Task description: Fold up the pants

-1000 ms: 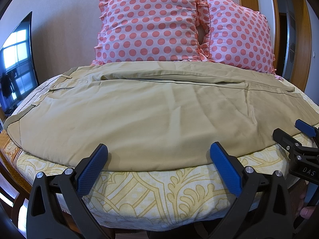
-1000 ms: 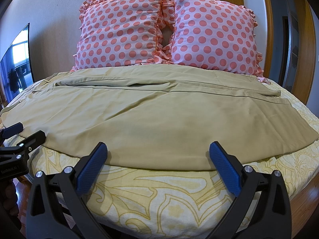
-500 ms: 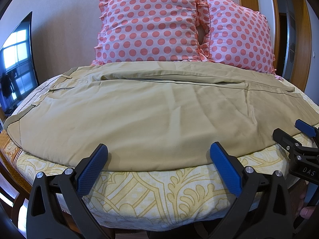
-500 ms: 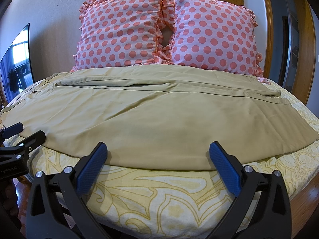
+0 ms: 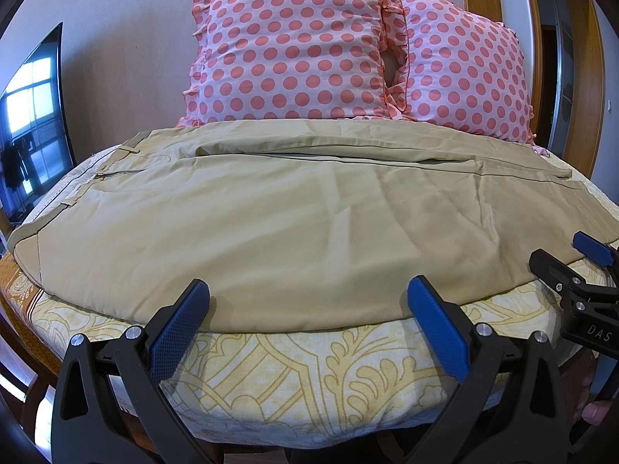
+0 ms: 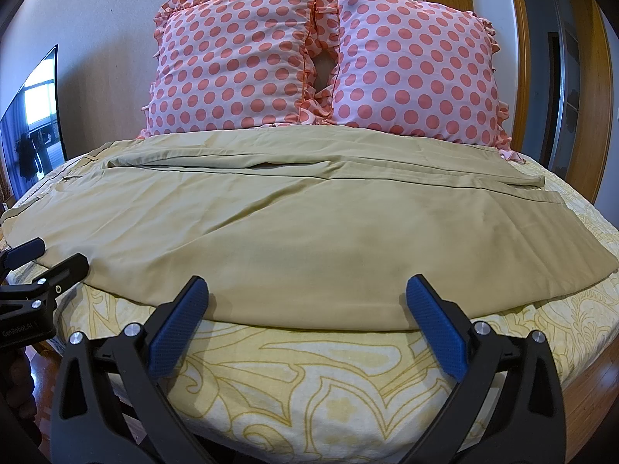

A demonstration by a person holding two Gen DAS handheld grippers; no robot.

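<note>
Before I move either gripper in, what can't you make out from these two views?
- Pants: far leg's back edge, both views, hidden behind its own fold and the polka-dot pillows.
- Waistband end: details too small, left view; partly covered by the left gripper in the right view.
- Bed front edge: both views, blocked by each camera's own gripper.
- Right gripper: body cut off, left view.

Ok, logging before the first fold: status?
Left gripper open, right gripper open, both empty. Pants flat on bed. Pillows behind, not blocking.
</note>
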